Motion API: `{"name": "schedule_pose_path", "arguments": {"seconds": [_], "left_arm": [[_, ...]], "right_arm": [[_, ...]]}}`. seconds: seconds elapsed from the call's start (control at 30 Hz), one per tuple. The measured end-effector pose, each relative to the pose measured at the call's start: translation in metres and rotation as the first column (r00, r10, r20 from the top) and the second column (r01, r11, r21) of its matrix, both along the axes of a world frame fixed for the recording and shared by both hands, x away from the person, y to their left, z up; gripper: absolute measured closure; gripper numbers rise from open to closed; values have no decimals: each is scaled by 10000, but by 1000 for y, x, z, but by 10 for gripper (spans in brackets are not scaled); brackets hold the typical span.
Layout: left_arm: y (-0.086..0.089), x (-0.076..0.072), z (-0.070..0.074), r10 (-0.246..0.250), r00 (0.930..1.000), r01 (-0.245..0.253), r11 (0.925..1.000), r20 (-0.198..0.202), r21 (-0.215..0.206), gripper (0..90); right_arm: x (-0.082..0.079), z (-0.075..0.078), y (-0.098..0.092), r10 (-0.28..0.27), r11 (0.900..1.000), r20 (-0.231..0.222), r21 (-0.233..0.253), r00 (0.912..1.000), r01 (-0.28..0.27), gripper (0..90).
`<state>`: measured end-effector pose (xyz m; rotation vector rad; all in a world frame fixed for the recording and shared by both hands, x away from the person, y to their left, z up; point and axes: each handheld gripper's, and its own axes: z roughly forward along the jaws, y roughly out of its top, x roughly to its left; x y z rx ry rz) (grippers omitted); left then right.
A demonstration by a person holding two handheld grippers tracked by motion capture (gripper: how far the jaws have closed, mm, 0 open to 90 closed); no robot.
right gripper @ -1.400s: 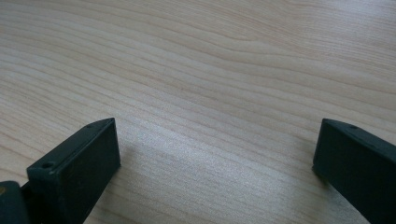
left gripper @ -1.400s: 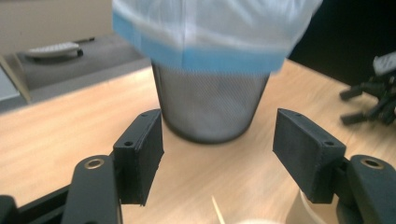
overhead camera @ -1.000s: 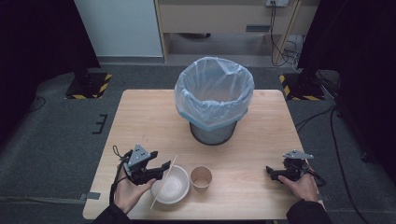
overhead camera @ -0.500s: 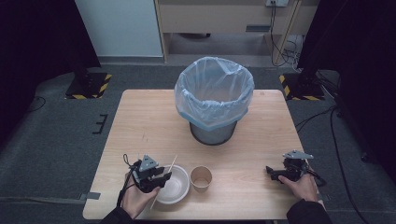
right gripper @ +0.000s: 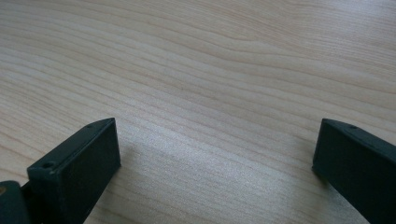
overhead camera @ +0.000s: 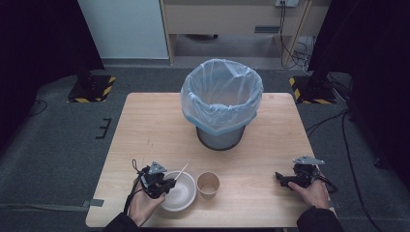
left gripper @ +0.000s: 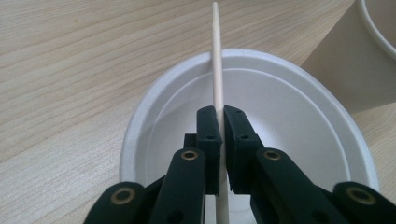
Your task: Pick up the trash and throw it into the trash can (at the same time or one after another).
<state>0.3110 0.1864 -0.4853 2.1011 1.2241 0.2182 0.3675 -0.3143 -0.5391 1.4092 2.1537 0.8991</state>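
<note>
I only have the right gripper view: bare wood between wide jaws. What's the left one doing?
Observer: The left gripper is shut on a thin wooden stick over the white bowl.
Operator: Anything else near it?
Observer: A brown paper cup stands just right of the bowl.
Operator: Where's the bin?
Observer: A lined trash bin stands at the table's far middle, beyond both.
Operator: And my gripper?
Observer: The right gripper sits open at the near right, apart from everything.

In the left gripper view the wooden stick (left gripper: 217,70) runs off the bottom edge behind the jaws, the paper cup (left gripper: 355,70) is cropped at the right, and the white bowl (left gripper: 140,126) loses its near rim.
</note>
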Motion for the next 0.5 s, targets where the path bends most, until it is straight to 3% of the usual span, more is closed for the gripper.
{"name": "schedule_pose_path", "arguments": {"seconds": [0.17,0.5], "left_arm": [[1,-1,3,-5,10000,6,9998,23,-204,855],[3,-7,20,-76,9972,142,9960,750,-883,856]], "right_arm": [[0,0,0,2,10000,2,-2,10000,-2,9],[0,0,0,17,10000,7,-15,10000,-17,9]]}}
